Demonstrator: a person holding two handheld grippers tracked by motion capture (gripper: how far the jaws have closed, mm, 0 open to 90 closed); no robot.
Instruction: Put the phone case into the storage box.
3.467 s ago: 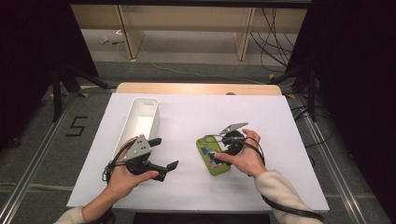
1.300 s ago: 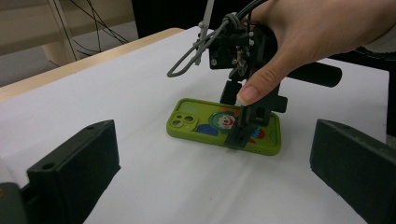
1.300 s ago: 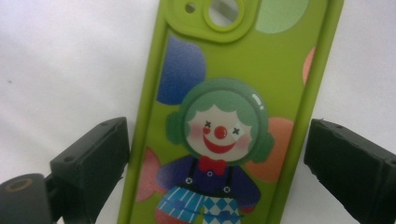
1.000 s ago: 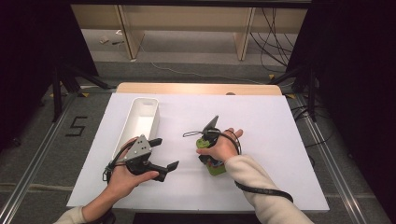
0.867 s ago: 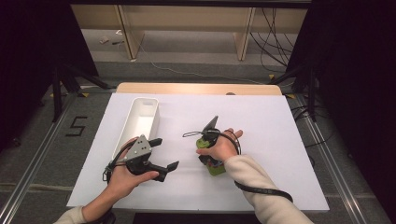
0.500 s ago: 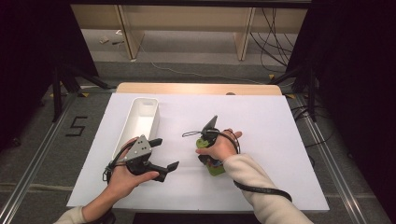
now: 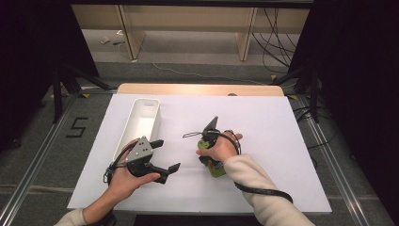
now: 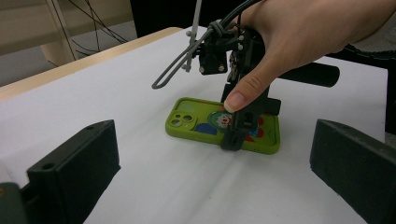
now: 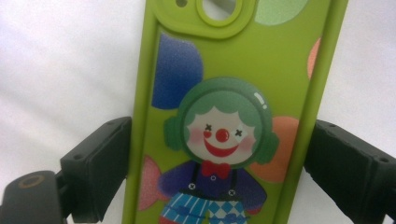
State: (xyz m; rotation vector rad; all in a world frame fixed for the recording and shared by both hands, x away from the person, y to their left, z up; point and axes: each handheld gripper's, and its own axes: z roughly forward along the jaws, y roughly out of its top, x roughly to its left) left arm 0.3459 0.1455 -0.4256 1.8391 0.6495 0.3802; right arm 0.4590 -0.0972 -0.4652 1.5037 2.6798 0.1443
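- Nearest the person, the left gripper (image 7: 162,162) rests low over the white bench (image 7: 282,141), held in the left hand (image 7: 124,176). Its jaws stand wide apart with nothing between them, and they point toward the phone case.
- A little farther out and to the right, the right gripper (image 7: 211,162) comes down steeply over the green phone case (image 7: 217,168), held in the right hand (image 7: 221,147).
- In the right gripper view its jaws sit one on each long side of the case (image 9: 224,116); the left jaw is right against the edge, the right jaw very near, but whether they press on it I cannot tell.
- The case lies flat on the bench, back up, showing a clown figure and coloured spots, with the camera cut-out at the end away from the right gripper.
- In the left gripper view the case (image 8: 196,119) lies ahead between that gripper's own jaws, well apart from them, with the right gripper (image 8: 243,130) standing on it.
- Farther back on the left, a long white bin (image 7: 155,110) stands on the bench, just beyond the left hand.
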